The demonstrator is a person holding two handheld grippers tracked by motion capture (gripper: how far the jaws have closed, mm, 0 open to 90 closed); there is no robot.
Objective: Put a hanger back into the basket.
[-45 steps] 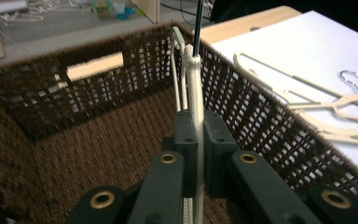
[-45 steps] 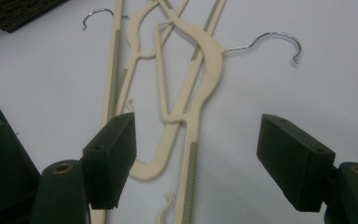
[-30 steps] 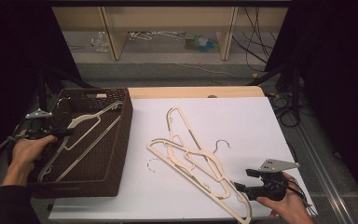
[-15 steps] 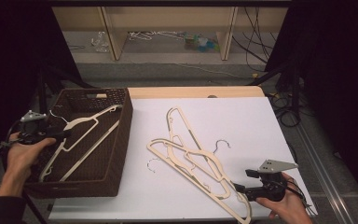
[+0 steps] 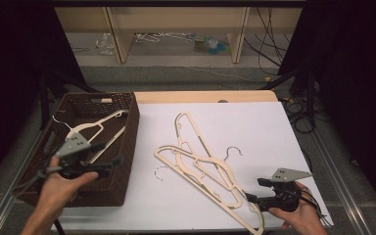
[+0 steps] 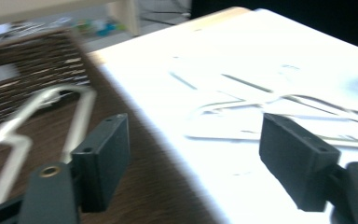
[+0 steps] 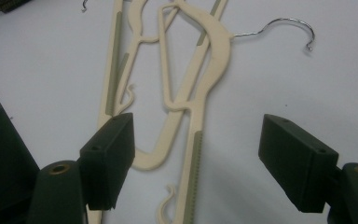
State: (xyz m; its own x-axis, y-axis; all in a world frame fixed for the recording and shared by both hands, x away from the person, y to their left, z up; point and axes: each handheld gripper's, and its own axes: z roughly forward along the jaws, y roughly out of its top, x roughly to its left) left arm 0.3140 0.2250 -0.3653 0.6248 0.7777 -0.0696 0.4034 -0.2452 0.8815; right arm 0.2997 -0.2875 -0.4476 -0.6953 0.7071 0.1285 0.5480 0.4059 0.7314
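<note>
The hangers (image 5: 203, 169) lie in a loose overlapping pile on the white desk (image 5: 274, 127), cream plastic with metal hooks (image 5: 232, 151), roughly at the middle and running toward the near right edge. In the right gripper view the pile (image 7: 186, 93) sits straight ahead of the jaws, one hanger's grey-ribbed bar running down between them and a steel hook (image 7: 284, 28) curling off to the upper right. The right hand-held gripper (image 5: 254, 198) rests low at the near right of the desk, its jaws released and spread either side of the nearest hanger end without pressing on it. One more hanger (image 5: 90, 129) lies in the brown woven basket (image 5: 127, 142), which stands at the left edge of the desk, just beside the white surface. The left hand-held gripper (image 5: 110, 159) hovers over the basket's near right rim, pointing toward the pile; its jaws have just been opening and stand wide with nothing between them. In the left gripper view, which is blurred, the basket hanger (image 6: 42, 107) shows at the left of the jaws and the pile (image 6: 261, 107) beyond them on the desk. Behind the desk stand pale shelves (image 5: 176, 24) with cables on the floor.
</note>
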